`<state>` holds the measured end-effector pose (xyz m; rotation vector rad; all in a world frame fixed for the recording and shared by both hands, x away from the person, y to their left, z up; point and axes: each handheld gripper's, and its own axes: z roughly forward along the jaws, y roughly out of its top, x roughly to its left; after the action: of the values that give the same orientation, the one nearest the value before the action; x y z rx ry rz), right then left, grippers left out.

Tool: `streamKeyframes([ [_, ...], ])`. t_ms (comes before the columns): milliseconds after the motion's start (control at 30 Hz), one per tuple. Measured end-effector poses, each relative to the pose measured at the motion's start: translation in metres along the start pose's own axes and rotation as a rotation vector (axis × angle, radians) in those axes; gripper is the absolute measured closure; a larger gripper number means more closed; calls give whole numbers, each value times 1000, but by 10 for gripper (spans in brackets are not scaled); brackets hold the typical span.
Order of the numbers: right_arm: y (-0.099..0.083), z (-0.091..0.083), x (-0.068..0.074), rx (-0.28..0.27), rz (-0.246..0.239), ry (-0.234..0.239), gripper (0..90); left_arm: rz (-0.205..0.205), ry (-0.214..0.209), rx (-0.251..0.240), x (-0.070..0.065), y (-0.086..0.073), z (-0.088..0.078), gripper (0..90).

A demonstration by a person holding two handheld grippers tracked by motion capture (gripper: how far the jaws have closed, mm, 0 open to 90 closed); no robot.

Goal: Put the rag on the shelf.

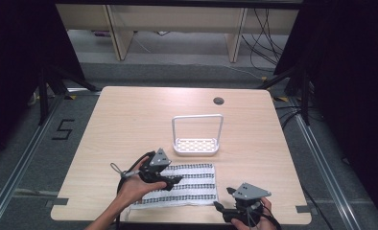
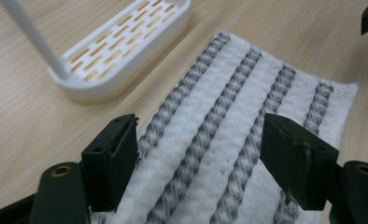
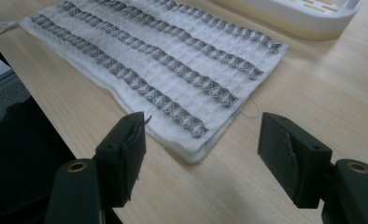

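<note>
A white towel (image 1: 187,184) with grey woven stripes lies flat near the table's front edge. My left gripper (image 1: 176,181) hovers over the towel's left part, open, its jaws spread above the striped cloth (image 2: 219,140) with nothing between them. My right gripper (image 1: 219,207) is at the towel's near right corner (image 3: 191,154), open, its jaws astride bare wood just short of that corner. A white slotted rack (image 1: 196,144) with a tall hoop handle stands just beyond the towel.
The wooden table (image 1: 129,120) has a round cable hole (image 1: 218,100) at the back. The rack's tray (image 2: 126,46) lies close ahead of the left gripper. Dark floor (image 3: 14,130) drops off beyond the table's front edge.
</note>
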<state>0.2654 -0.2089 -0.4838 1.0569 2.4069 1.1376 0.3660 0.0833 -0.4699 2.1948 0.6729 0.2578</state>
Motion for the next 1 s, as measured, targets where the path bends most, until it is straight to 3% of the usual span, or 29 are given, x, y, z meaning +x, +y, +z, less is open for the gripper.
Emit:
streamKeyframes([
  [100,1,3,2,16,-20,3,354,17,-11,3,-3,6,8,284],
  [300,-1,6,3,29,-12,7,383,51,-46,41,-9,17,29,284],
  [400,-1,10,2,33,-45,10,398,51,-59,43,-10,24,38,285],
  [433,-1,11,2,41,-43,22,405,81,-51,60,-10,27,42,285],
  [600,-1,14,-2,59,-32,11,423,114,-88,94,-9,39,58,284],
  [700,0,17,-2,72,-25,5,429,146,-86,111,-8,43,67,283],
  [800,0,20,-2,93,-2,3,434,144,-102,128,-8,47,76,290],
  [900,0,23,-5,93,-21,6,437,134,-119,127,-9,52,82,308],
  [967,0,23,-5,95,-19,7,437,139,-121,123,-10,55,85,321],
  [1000,-1,24,-3,96,1,9,438,161,-125,137,-9,59,87,322],
])
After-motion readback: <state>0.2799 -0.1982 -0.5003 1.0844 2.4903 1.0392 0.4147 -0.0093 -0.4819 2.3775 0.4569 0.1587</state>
